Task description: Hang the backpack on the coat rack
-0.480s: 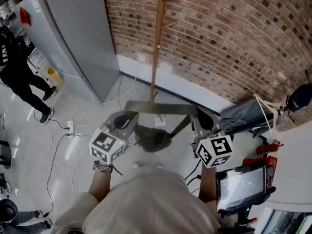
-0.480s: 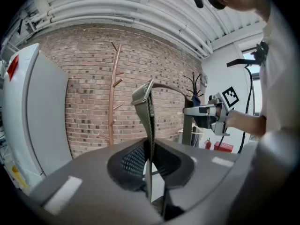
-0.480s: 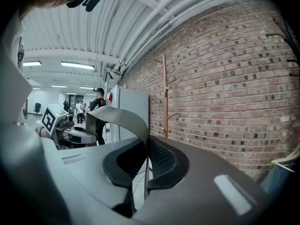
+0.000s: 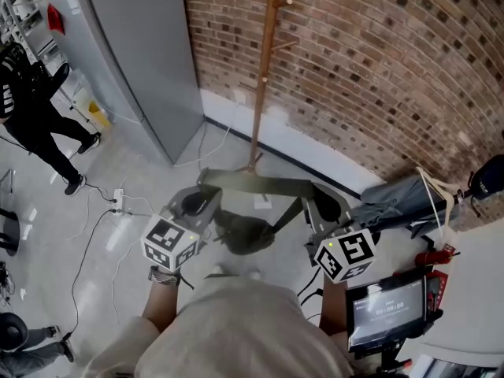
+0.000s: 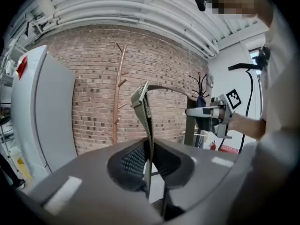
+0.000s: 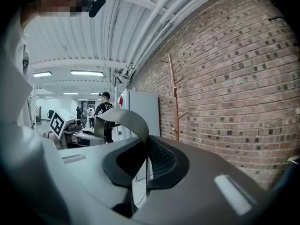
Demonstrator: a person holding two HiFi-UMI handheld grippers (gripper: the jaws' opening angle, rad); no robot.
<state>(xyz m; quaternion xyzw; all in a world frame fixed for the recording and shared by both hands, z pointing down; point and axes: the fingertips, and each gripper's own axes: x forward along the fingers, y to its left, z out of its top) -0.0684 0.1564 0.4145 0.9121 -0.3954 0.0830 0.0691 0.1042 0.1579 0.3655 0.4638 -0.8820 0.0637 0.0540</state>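
The olive backpack (image 4: pixel 246 231) hangs under its strap (image 4: pixel 260 183), which is stretched between my two grippers at chest height. My left gripper (image 4: pixel 206 178) is shut on the strap's left end (image 5: pixel 146 111), and the webbing stands up out of its jaws (image 5: pixel 149 149). My right gripper (image 4: pixel 315 191) is shut on the other end, where the band (image 6: pixel 124 118) curls up from its jaws (image 6: pixel 146 156). The wooden coat rack (image 4: pixel 265 69) stands against the brick wall straight ahead, beyond the strap. Its pegs (image 5: pixel 121 81) show in both gripper views (image 6: pixel 174 102).
A tall grey cabinet (image 4: pixel 134 61) stands left of the rack. A person in black (image 4: pixel 31 101) stands at far left, with cables (image 4: pixel 110 211) on the floor. A grey bag (image 4: pixel 394 195) and a monitor (image 4: pixel 386 309) are at right.
Both grippers keep their hold on the strap. The rack and wall have shifted slightly right and down in the head view. The person in black has raised an arm.
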